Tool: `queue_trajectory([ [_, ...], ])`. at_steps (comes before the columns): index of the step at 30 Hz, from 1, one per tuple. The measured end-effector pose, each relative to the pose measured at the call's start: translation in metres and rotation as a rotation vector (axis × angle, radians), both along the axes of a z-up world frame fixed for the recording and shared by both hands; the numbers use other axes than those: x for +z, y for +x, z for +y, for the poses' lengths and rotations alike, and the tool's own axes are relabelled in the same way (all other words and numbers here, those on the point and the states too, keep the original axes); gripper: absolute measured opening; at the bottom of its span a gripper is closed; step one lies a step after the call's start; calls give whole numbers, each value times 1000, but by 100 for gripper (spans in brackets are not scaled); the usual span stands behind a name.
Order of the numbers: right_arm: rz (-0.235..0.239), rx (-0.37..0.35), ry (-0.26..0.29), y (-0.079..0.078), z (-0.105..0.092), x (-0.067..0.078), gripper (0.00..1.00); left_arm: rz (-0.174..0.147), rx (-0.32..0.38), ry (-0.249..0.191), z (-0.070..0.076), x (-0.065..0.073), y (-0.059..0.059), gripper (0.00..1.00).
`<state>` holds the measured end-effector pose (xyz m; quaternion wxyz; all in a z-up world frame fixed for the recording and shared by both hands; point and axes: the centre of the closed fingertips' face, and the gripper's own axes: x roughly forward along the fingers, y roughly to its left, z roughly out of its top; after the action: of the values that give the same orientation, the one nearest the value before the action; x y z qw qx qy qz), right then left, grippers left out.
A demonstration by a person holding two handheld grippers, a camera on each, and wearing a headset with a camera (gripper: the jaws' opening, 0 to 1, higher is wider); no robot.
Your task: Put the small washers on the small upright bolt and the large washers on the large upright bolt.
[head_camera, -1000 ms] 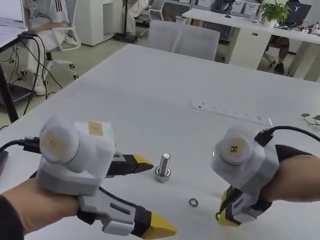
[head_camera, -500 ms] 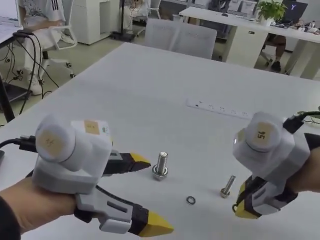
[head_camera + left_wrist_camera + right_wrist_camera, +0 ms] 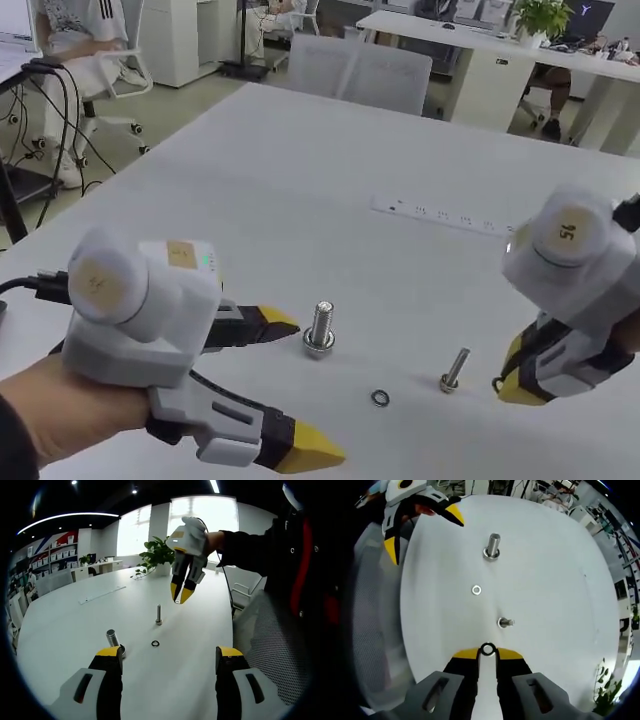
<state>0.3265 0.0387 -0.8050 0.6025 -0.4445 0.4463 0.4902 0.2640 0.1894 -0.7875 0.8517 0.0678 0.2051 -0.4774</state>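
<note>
Right gripper (image 3: 512, 388) lifted toward 2 o'clock from small bolt (image 3: 453, 370), pinching apparent washer (image 3: 488, 649); left gripper (image 3: 300, 390) unmoved, fingers spread.

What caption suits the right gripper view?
Right gripper shut on a washer before the small bolt; loose washer, large bolt beyond.

The white right gripper with yellow-tipped fingers (image 3: 508, 378) carries a small steel ring washer (image 3: 488, 649) up and rightward, away from the slim silver upright bolt (image 3: 454, 369), now uncovered on the white bench (image 3: 300, 200).
</note>
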Motion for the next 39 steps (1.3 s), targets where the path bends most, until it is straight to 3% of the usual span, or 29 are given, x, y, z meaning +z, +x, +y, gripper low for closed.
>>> queue_trajectory([
  [6, -22, 1, 9, 7, 4, 11, 13, 4, 0, 1, 1, -1, 0, 76],
  [16, -43, 34, 11, 20, 18, 18, 13, 10, 2, 2, 1, -2, -1, 76],
  [25, -33, 68, -7, 31, 24, 10, 13, 13, 7, -1, 3, -3, -1, 76],
  [39, -6, 92, -31, 33, 28, -2, 13, 18, 12, -4, 5, -5, 1, 76],
])
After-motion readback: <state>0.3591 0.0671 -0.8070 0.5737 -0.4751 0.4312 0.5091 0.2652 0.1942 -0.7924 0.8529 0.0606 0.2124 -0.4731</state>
